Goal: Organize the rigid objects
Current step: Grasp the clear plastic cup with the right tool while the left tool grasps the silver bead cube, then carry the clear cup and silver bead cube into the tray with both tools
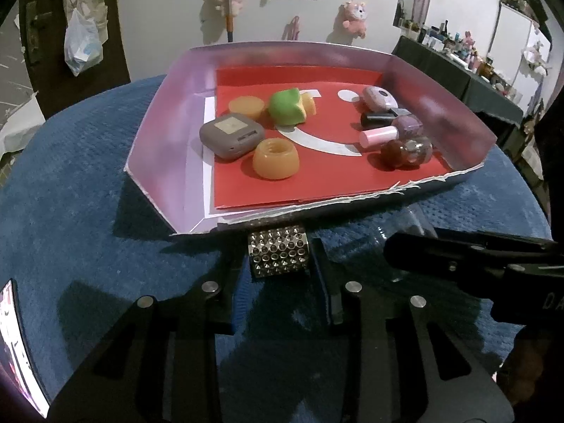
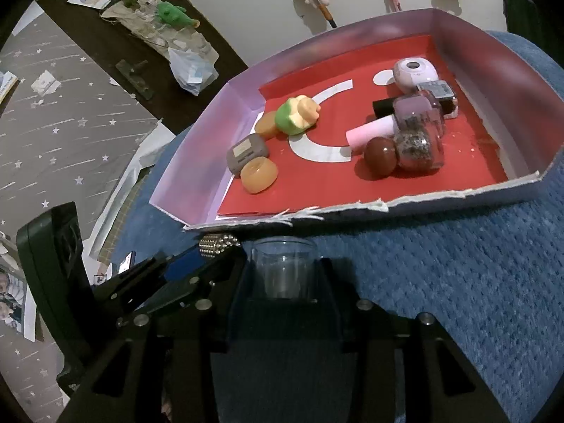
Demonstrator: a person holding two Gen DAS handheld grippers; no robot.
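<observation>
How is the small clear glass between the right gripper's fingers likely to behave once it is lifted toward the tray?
The clear glass looks rigid and smooth-walled, so it could slip between the right gripper's fingers if held lightly. It appears empty, so probably light. If laid on its side in the tray, its round shape would likely roll; it may be breakable.

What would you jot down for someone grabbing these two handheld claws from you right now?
Left gripper: shut on the studded cylinder, just outside the box's torn front edge.
Right gripper: shut on a clear glass cup, also short of the box.
Done: orange caps, green toy, grey case left; nail polish bottles right.
Left: place both held items inside.
</observation>
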